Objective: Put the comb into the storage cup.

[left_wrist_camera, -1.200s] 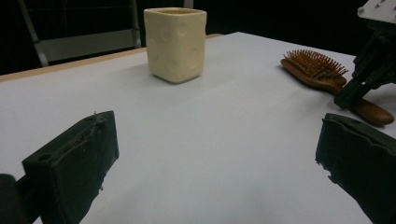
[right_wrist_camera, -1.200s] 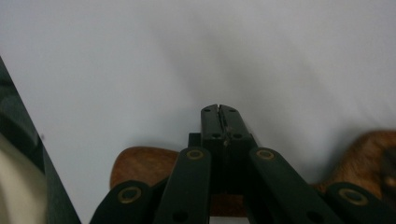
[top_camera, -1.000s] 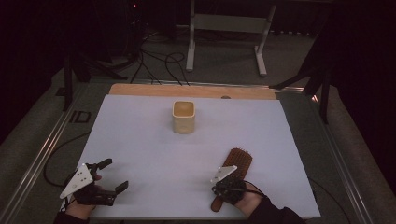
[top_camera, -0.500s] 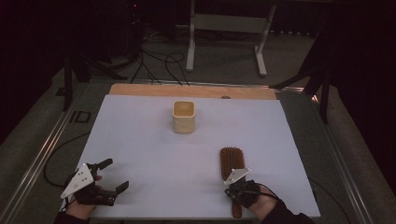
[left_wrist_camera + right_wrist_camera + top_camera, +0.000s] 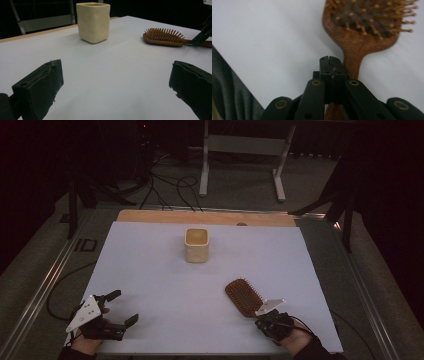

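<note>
Your right tongs [image 5: 264, 319] sit at the near bench [image 5: 160, 285] edge, jaws pressed fully together above the hairbrush [image 5: 243, 296] handle, gripping nothing. The brush lies bristles-up just ahead. Your left tongs [image 5: 120, 309] rest spread wide and empty. Push with closed jaws and the brush could skid or spin. Farther off stands the cream cup [image 5: 196, 244], easily toppled.

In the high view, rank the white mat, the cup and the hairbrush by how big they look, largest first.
1. White mat, by far the largest.
2. Hairbrush and cup: these look about alike. The brush is nearer the camera and its handle runs under the right gripper, so I won't rank them.
</note>
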Demonstrator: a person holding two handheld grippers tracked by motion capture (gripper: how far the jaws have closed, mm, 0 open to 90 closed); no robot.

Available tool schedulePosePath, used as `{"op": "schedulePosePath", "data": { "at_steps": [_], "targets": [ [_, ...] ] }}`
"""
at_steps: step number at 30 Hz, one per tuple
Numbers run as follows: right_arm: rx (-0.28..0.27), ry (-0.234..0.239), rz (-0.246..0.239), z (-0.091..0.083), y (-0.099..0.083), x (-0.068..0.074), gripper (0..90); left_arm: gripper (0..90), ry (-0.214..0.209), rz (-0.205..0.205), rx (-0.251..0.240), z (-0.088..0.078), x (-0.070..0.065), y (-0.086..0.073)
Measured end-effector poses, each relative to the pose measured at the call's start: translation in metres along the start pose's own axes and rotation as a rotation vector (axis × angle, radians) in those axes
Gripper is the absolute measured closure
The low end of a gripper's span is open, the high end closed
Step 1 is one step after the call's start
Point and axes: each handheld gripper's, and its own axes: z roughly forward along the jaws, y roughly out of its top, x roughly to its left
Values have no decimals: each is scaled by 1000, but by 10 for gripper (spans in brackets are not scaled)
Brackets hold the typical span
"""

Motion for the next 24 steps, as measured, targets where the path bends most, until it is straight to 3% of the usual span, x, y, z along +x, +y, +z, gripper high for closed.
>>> {"op": "schedulePosePath", "data": {
  "at_steps": [19, 24],
  "targets": [
    [18, -44, 26, -1, -4, -20, 899, 0, -2, 0, 1, 0, 0, 0],
    [15, -36, 36, -1, -6, -24, 899, 0, -4, 0, 1, 0, 0, 0]
  ]
}}
